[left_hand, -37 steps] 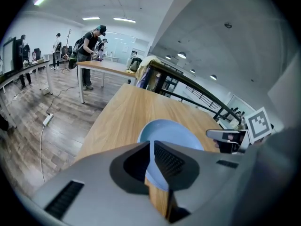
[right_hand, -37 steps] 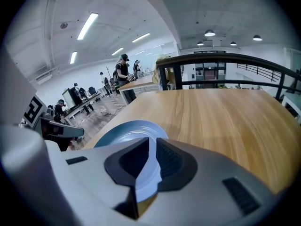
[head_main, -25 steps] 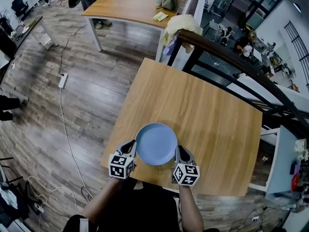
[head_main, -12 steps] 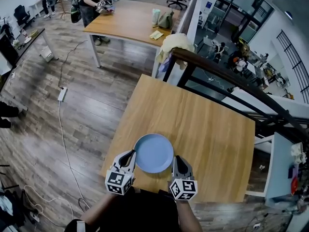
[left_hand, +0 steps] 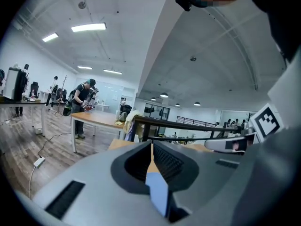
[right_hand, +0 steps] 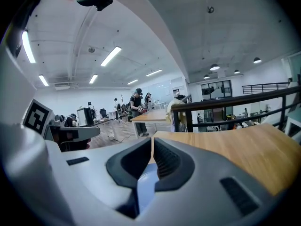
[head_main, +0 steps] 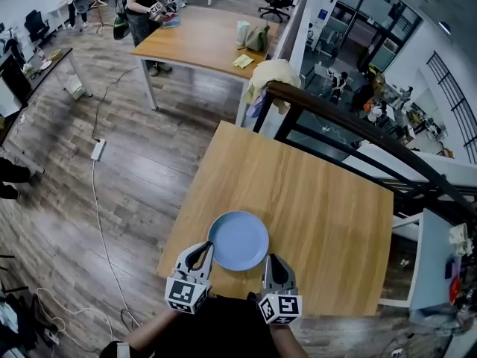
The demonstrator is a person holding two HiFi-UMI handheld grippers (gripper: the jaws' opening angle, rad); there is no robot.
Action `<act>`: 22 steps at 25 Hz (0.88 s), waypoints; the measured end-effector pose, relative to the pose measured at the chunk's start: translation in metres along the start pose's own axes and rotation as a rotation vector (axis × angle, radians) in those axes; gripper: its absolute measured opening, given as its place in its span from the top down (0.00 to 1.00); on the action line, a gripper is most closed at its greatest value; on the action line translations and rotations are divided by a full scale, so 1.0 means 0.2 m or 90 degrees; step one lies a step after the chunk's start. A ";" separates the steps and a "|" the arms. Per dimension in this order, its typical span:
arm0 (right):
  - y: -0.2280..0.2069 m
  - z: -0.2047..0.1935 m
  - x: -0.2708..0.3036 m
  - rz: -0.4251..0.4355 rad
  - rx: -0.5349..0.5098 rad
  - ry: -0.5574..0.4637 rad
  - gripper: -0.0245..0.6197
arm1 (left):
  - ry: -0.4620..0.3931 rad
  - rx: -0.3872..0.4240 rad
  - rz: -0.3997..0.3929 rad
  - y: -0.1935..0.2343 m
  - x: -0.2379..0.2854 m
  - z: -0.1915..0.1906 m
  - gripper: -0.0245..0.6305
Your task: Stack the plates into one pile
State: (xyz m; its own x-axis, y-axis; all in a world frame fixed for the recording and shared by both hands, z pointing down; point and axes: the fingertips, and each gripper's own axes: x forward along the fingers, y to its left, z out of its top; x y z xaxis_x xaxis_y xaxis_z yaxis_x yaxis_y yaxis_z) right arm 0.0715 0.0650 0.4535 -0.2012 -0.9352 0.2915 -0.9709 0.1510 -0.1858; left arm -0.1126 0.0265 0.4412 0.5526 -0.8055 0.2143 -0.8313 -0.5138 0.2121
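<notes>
A single light-blue plate [head_main: 238, 241] hangs level over the near edge of the wooden table [head_main: 320, 192]. My left gripper [head_main: 205, 250] is shut on the plate's left rim and my right gripper [head_main: 270, 263] is shut on its right rim. In the left gripper view, the left gripper [left_hand: 151, 154] has its jaws nearly together with a blue strip of the plate [left_hand: 157, 192] between them. In the right gripper view, the right gripper [right_hand: 153, 149] likewise pinches the plate [right_hand: 146, 182]. No other plate is in sight.
A dark handrail [head_main: 350, 125] runs along the table's far right side, with a yellow cloth [head_main: 272, 73] draped on its end. Another table [head_main: 201, 39] stands further back with a person [head_main: 141, 6] beside it. A cable and power strip [head_main: 97, 149] lie on the floor at left.
Both grippers have risen with the plate held between them, drawing it toward the table's near edge and the person's body. The grip on each rim is unchanged.
</notes>
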 end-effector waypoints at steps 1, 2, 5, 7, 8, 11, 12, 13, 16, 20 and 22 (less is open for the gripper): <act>0.00 0.00 0.00 0.001 -0.006 0.000 0.90 | 0.003 0.001 -0.003 -0.01 0.01 -0.01 0.91; 0.00 -0.01 0.00 0.002 -0.012 -0.001 0.91 | 0.005 0.003 -0.007 -0.02 0.02 -0.01 0.91; 0.00 -0.01 0.01 0.005 -0.018 -0.009 0.91 | 0.005 0.006 -0.017 -0.04 0.04 -0.01 0.91; 0.01 0.00 0.01 0.006 -0.021 -0.010 0.91 | 0.004 0.007 -0.020 -0.05 0.05 0.00 0.91; 0.00 0.01 0.01 0.006 -0.021 -0.010 0.91 | 0.004 0.007 -0.020 -0.05 0.05 0.00 0.91; -0.02 0.01 0.01 0.005 -0.015 -0.009 0.91 | 0.005 0.005 -0.018 -0.05 0.07 -0.01 0.91; -0.02 0.00 0.01 0.004 -0.012 -0.009 0.91 | 0.006 0.004 -0.017 -0.05 0.07 -0.01 0.91; -0.03 0.00 0.02 0.004 -0.011 -0.010 0.91 | 0.007 0.002 -0.015 -0.04 0.07 -0.01 0.91; -0.03 0.00 0.03 0.007 -0.014 -0.009 0.91 | 0.008 0.001 -0.012 -0.03 0.08 -0.01 0.91; -0.02 0.03 0.04 0.009 -0.004 -0.014 0.91 | 0.008 0.001 -0.011 -0.04 0.09 0.00 0.91; -0.02 0.04 0.04 0.010 -0.005 -0.013 0.91 | 0.008 0.002 -0.011 -0.04 0.09 0.00 0.91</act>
State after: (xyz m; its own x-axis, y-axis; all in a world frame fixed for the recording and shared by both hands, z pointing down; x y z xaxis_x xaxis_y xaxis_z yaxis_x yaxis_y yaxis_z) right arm 0.0752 0.0536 0.4503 -0.2136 -0.9392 0.2690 -0.9687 0.1680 -0.1826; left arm -0.0954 0.0157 0.4424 0.5678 -0.7924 0.2230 -0.8216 -0.5287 0.2131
